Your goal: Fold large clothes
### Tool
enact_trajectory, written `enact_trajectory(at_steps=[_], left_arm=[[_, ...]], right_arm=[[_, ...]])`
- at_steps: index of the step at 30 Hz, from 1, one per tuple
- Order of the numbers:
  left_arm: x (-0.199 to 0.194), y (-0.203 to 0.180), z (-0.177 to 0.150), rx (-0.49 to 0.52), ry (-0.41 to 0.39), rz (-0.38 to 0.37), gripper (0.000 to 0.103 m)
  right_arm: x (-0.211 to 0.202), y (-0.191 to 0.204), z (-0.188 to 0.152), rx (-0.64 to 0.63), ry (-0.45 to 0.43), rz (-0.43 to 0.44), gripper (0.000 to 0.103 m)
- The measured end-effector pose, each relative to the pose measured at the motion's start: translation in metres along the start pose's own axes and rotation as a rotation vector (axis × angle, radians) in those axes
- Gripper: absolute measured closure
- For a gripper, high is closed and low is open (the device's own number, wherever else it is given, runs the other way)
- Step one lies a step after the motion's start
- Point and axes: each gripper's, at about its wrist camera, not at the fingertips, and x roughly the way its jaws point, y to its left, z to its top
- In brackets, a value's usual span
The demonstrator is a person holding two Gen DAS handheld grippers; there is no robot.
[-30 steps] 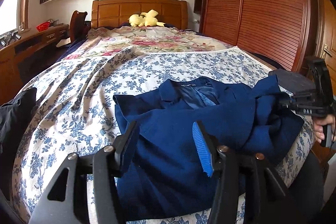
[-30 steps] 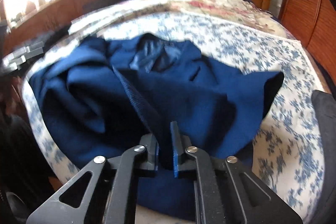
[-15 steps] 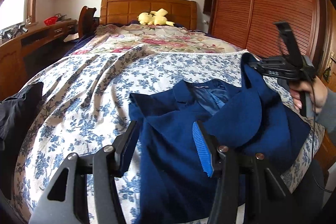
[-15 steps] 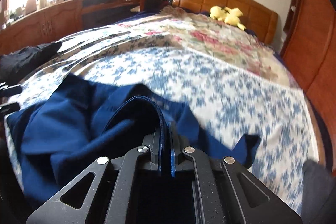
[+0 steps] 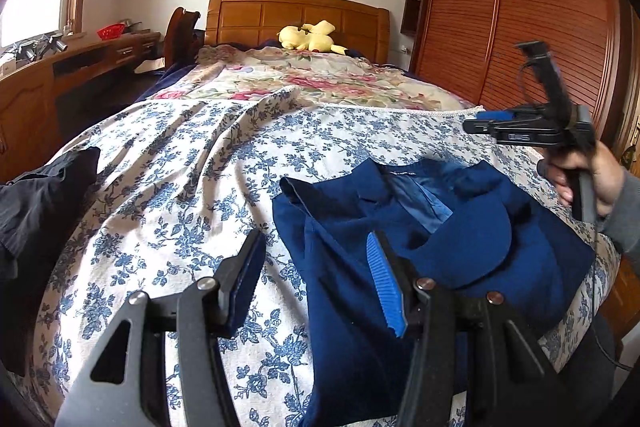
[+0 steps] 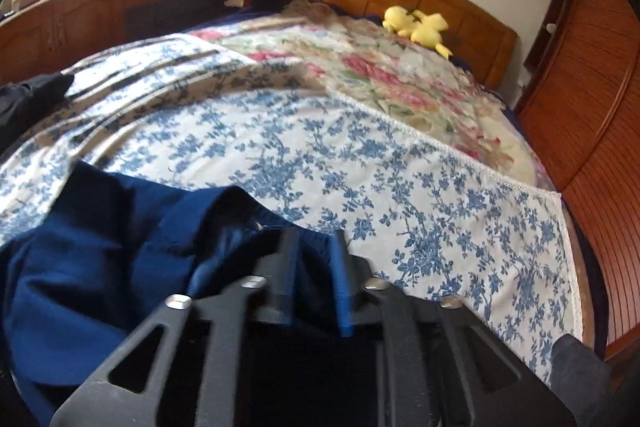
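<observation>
- The navy blazer [image 5: 420,239] lies on the blue-floral bedspread [image 5: 180,167] at the foot edge of the bed, toward its right corner; its collar points at the headboard [image 5: 298,15], so its long axis runs head to foot.
- Your left gripper [image 5: 316,279] is spread wide and holds nothing. The blazer's left edge sits between its fingers and a little beyond the tips, so this is the nearer hand.
- Your right gripper [image 5: 486,121] hovers above the blazer's collar on the right side, well clear of the cloth. In its own view [image 6: 314,267] the jaws are parted a moderate gap with nothing between them (the frame is blurred, but the gap reads plainly).
- I'd judge the right-side panel is already laid over the middle; the left edge looks next.
</observation>
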Motion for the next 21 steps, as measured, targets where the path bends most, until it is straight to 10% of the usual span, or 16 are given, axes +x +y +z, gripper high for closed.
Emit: enact_trajectory(at_steps=[21], left_arm=[[0.002,0.006,-0.007,-0.002,0.019,0.024,0.051]], right_arm=[[-0.065,0.142,-0.054,-0.169,0.075,0.386,0.053]])
